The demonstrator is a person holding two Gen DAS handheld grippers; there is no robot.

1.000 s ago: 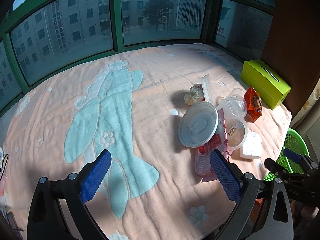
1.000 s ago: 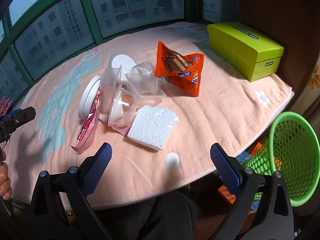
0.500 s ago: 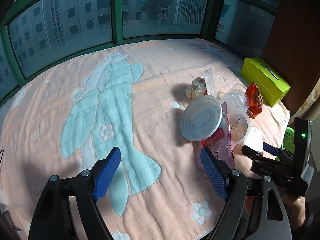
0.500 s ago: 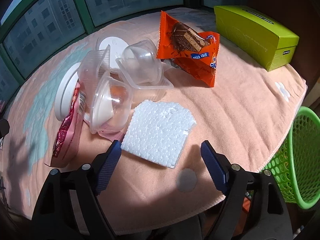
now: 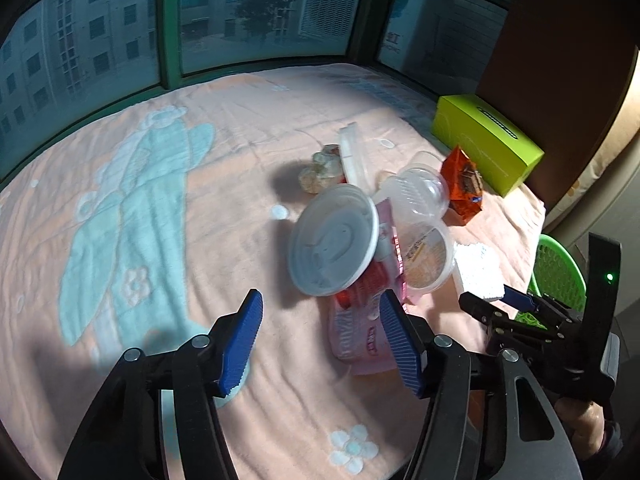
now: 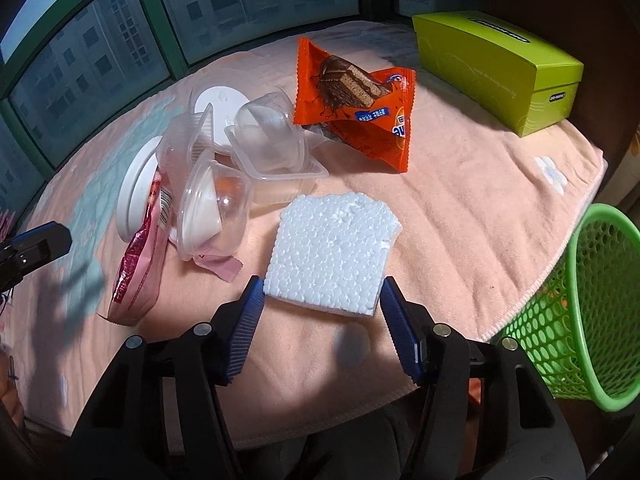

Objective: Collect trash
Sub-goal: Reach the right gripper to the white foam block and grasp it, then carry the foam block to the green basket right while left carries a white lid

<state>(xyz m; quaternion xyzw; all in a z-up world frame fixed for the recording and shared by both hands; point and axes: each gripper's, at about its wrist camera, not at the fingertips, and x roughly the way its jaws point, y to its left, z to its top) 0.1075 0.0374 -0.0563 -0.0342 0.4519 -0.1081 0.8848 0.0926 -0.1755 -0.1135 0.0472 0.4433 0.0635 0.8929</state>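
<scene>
The right claw (image 6: 322, 322), closing but not yet pinching, straddled the foam (image 6: 330, 256) near the counter (image 6: 480, 184) edge by the basket (image 6: 580, 300), while the left claw (image 5: 320, 340), narrowing and empty, neared the pink wrapper (image 5: 360, 332).

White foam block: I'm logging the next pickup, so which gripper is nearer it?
Right. The right gripper straddles the foam block, jaws closing; the left gripper is beside the pink wrapper.
</scene>
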